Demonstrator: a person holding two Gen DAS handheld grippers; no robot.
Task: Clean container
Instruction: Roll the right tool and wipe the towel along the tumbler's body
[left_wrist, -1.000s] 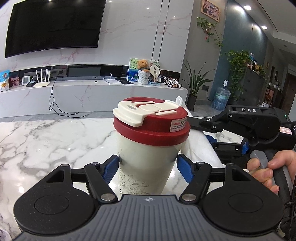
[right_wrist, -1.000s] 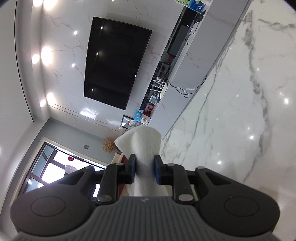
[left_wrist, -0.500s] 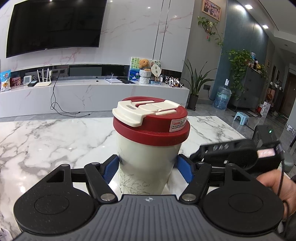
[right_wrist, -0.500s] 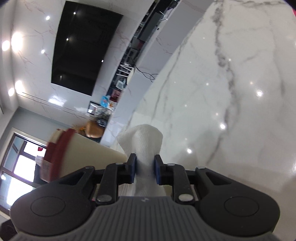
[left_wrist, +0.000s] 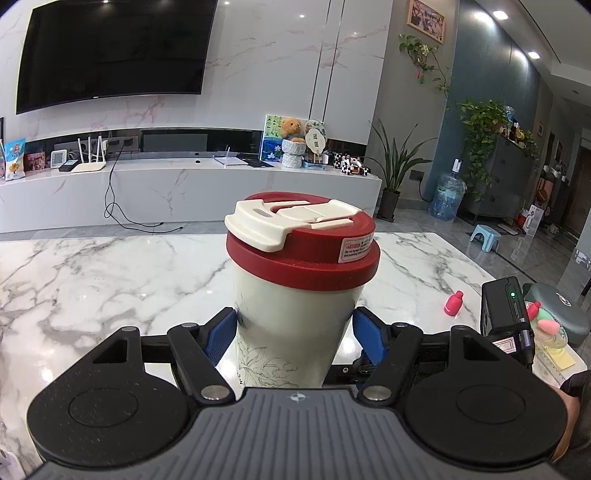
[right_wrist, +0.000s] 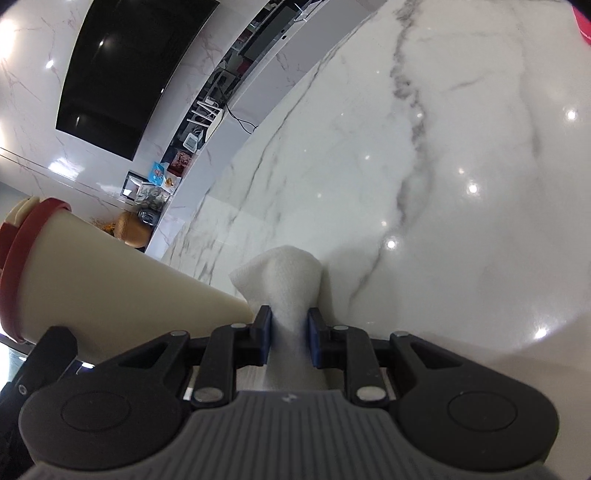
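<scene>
A cream cup (left_wrist: 295, 317) with a red lid and a cream flip cap stands upright on the marble table (left_wrist: 92, 280). My left gripper (left_wrist: 294, 332) is shut on the cup's lower body, one blue pad on each side. My right gripper (right_wrist: 287, 328) is shut on a folded white cloth (right_wrist: 284, 280), held low beside the cup's base. The cup also shows in the right wrist view (right_wrist: 103, 280), at the left, close to the cloth. The right gripper's body (left_wrist: 506, 314) shows at the right edge of the left wrist view.
A small pink bottle (left_wrist: 453, 303) lies on the table to the right of the cup. A grey round lid or tray (left_wrist: 561, 314) with small pink and green items sits at the right edge. A TV wall and low console stand behind the table.
My right gripper has dropped with the cloth from beside the lid to low near the cup's base. The cup and my left gripper have not moved.
</scene>
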